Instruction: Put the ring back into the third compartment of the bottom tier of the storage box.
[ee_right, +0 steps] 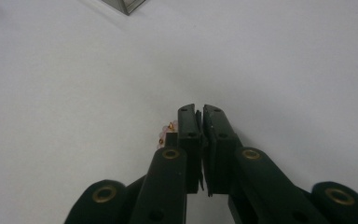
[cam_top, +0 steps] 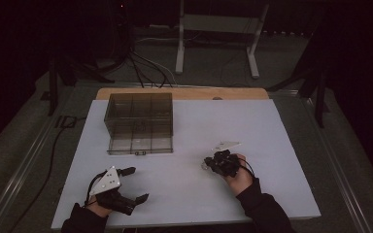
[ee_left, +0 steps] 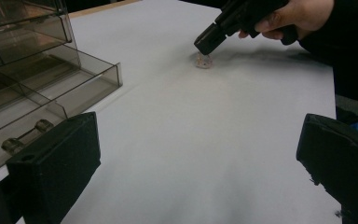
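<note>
**Right fingers pinched together at small beaded piece**

Nearest, at the front left of the white surface [cam_top: 184, 189]: left gripper [cam_top: 132, 184], fingers [ee_left: 56, 163] spread wide with nothing between them, pointed across the sheet. Farther right: right gripper [cam_top: 208, 162], tilted down, fingers [ee_right: 189, 135] closed together, tips at a small pale beaded piece [ee_left: 204, 60] with gold-coloured bits; lay on the surface, just beside the left finger in the right gripper view. Whether pinched or merely touched: could not tell. Farthest back, left: smoky transparent drawer box [cam_top: 140, 121], one drawer pulled out.
</note>
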